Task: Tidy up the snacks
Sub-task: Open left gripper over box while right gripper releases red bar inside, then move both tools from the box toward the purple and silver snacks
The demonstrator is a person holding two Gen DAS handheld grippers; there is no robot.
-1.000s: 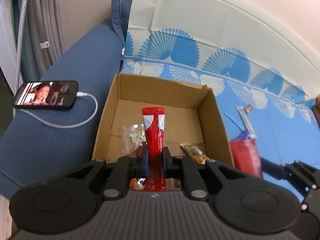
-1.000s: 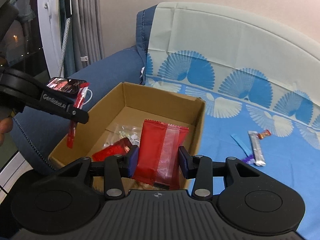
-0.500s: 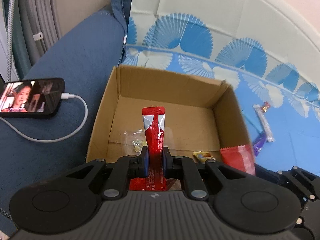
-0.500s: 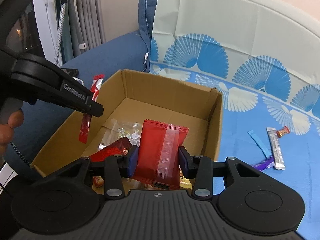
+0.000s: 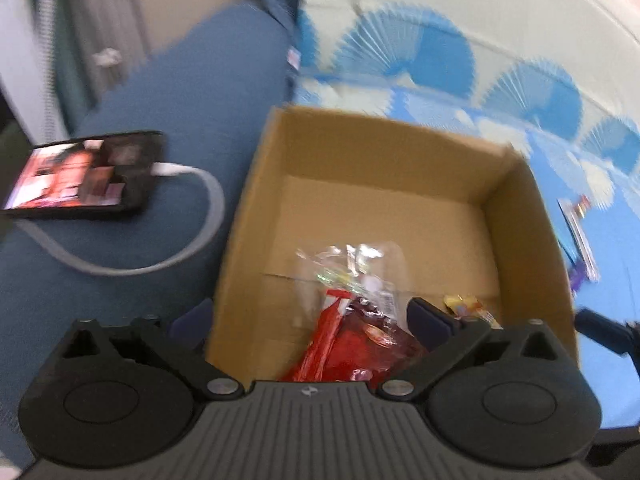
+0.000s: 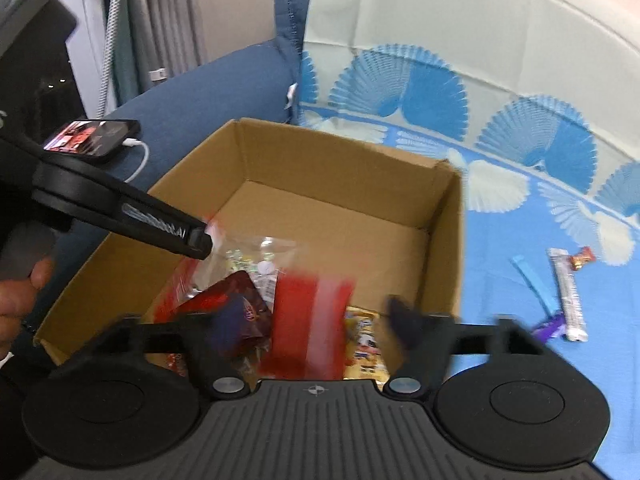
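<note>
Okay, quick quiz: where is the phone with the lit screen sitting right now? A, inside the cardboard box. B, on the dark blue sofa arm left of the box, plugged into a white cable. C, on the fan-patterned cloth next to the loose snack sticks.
B: the phone lies on the dark blue sofa arm left of the cardboard box, with a white cable plugged into its end.

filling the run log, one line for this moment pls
left gripper: open | right gripper: open | red packet: over cardboard box | loose snacks: on blue cloth
</note>
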